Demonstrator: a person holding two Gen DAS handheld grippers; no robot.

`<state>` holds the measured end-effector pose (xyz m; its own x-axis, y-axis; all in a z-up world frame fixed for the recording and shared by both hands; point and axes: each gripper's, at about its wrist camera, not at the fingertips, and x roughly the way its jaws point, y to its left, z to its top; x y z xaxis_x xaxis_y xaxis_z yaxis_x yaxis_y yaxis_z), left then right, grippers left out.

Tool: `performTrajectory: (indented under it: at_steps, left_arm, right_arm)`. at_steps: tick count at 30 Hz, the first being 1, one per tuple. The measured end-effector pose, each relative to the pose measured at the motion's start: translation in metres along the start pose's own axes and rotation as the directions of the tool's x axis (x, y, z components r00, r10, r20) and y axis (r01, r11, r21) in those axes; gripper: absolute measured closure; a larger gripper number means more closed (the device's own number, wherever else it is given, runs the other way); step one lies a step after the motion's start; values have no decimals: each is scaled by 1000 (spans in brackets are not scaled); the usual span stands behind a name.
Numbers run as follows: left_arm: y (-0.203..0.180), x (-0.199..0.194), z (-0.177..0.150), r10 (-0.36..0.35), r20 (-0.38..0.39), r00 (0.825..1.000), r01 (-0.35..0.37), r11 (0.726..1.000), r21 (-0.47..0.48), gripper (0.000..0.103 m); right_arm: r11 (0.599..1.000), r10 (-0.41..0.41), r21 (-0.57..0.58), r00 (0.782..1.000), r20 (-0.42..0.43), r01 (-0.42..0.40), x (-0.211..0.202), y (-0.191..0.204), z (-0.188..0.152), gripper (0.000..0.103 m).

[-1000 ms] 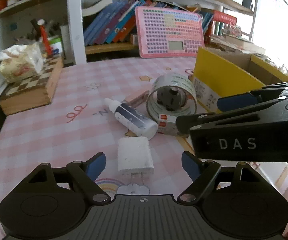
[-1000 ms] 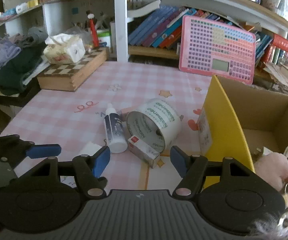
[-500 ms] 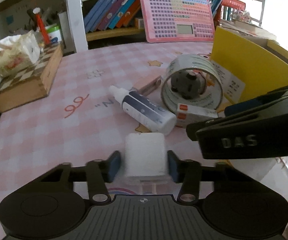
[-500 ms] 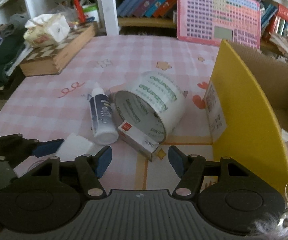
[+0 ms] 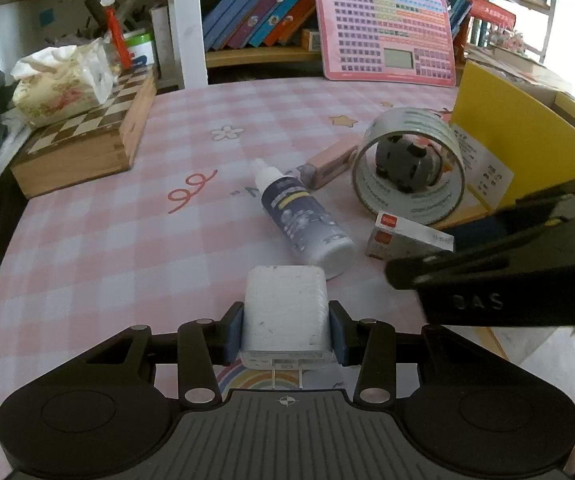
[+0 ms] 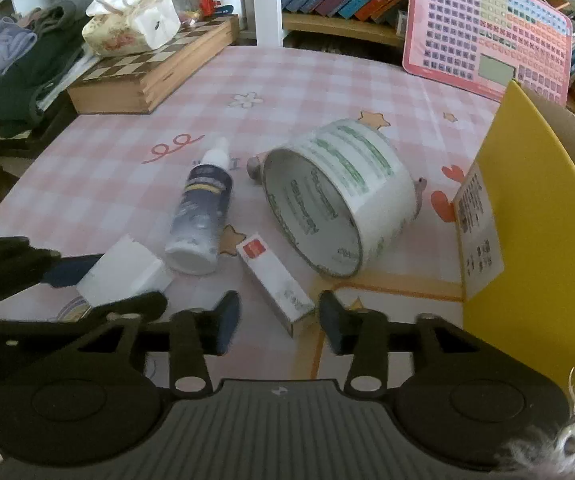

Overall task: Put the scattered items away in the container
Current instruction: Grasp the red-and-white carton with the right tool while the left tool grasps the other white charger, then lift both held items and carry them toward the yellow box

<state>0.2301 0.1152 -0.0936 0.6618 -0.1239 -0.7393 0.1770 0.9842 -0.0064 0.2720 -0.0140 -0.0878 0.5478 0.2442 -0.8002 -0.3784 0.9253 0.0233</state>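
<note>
L fingers (image 5: 234, 330) tight on charger (image 5: 285, 312)

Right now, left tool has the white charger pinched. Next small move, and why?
Probably lift it straight up, then carry it right toward the yellow box. The left tool is closed on the white charger, prongs toward the camera, and it looks still on the tablecloth. The bottle lies just ahead, and the right tool hangs open over the small carton, so clear them first.

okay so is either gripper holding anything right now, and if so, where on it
The left gripper holds the white charger, its pads clamped on the two side faces near the plug end. The right gripper is open and holds nothing.
</note>
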Motion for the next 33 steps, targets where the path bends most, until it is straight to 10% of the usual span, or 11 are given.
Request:
performTrajectory:
  at_steps: [4, 6, 33]
  left_arm:
    - [2, -1, -1, 4, -4, 1000, -4, 1000, 0, 62]
    - [4, -2, -1, 1, -7, 1000, -1, 1000, -3, 62]
    - [20, -113, -12, -117, 86, 989, 129, 980, -150, 62]
  right_arm:
    - [999, 3, -33, 1000, 18, -2, 7, 3, 4, 65]
    - [998, 23, -52, 1000, 3, -23, 9, 4, 4, 89]
    - [987, 161, -16, 986, 48, -161, -103, 3, -30, 89]
